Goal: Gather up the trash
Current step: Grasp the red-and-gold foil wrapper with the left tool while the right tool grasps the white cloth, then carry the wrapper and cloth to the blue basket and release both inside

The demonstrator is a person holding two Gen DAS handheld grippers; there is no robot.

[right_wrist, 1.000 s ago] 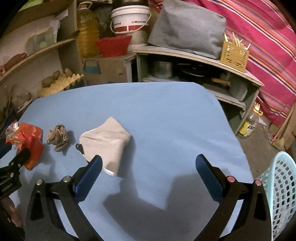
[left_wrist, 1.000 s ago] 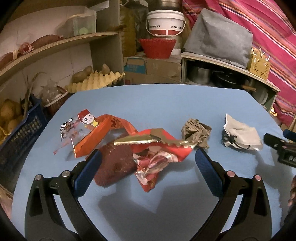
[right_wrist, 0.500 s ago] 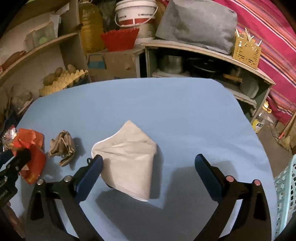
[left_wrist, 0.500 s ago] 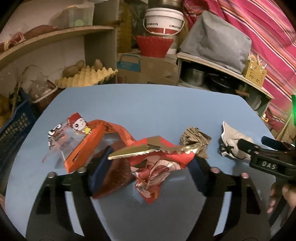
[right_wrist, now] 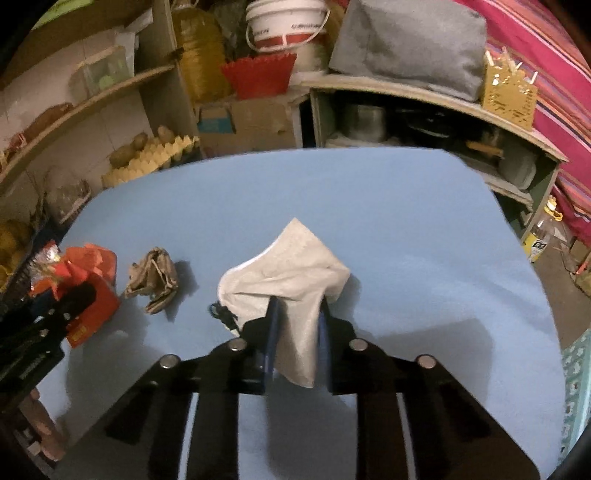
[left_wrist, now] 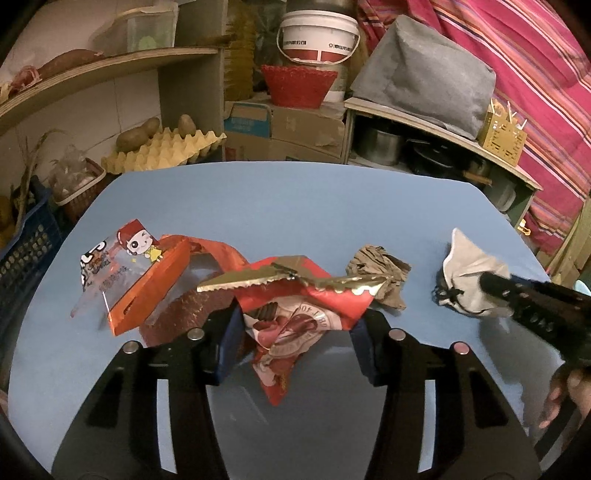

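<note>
Collection barely begun: left tool (left_wrist: 295, 343) pinches red wrapper (left_wrist: 303, 314), right tool (right_wrist: 295, 332) pinches white mask (right_wrist: 291, 266); brown wad (left_wrist: 380, 269) and orange packet (left_wrist: 147, 288) remain mid-worktop (left_wrist: 295, 199).

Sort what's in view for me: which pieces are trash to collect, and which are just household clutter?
Trash:
red snack wrapper, in the left gripper
white face mask, in the right gripper
crumpled brown paper
orange packet
clear cartoon bag

Clutter:
egg tray with potatoes
white bucket
red basket
</note>
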